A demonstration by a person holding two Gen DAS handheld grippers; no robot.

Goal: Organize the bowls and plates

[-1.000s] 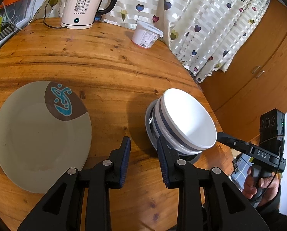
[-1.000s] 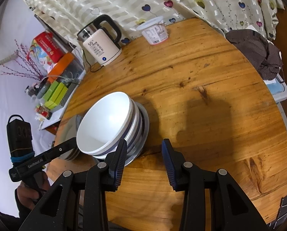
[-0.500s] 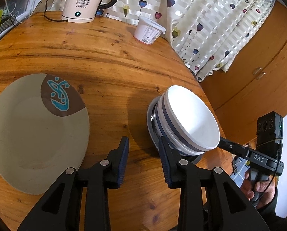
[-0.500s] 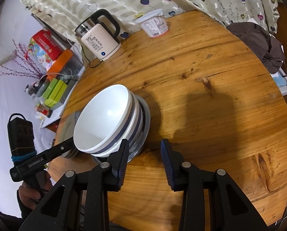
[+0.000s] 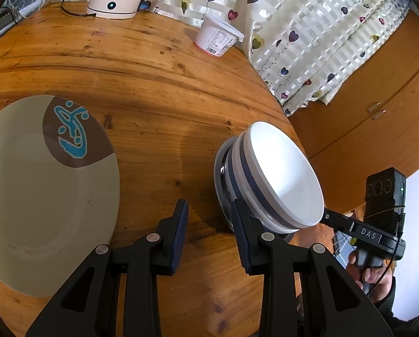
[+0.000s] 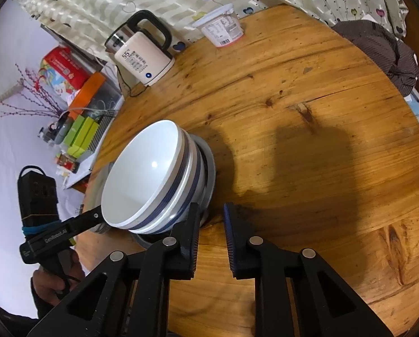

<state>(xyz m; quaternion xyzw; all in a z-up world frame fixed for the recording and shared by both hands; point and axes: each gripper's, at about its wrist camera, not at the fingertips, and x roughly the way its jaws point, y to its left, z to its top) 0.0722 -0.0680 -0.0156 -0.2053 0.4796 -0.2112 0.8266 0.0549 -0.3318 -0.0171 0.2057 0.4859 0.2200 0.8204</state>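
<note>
Two glossy white, navy-banded bowls point(image 5: 282, 179) nested on a grey saucer point(image 6: 209, 165), round wooden table point(image 6: 307, 118). Both black claws, left gripper point(image 5: 208, 226) and right gripper point(image 6: 211, 224), parted, empty, flanking. Matte beige round plate point(image 5: 41, 196) leftward.

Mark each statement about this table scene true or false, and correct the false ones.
1. The white bowls are nested in a stack. True.
2. The grey plate lies under the bowls. False: it lies apart on the wooden table.
3. The left gripper clamps a bowl. False: it is open, holding nothing.
4. The kettle display reads 55. True.
5. The right gripper is open. True.
</note>
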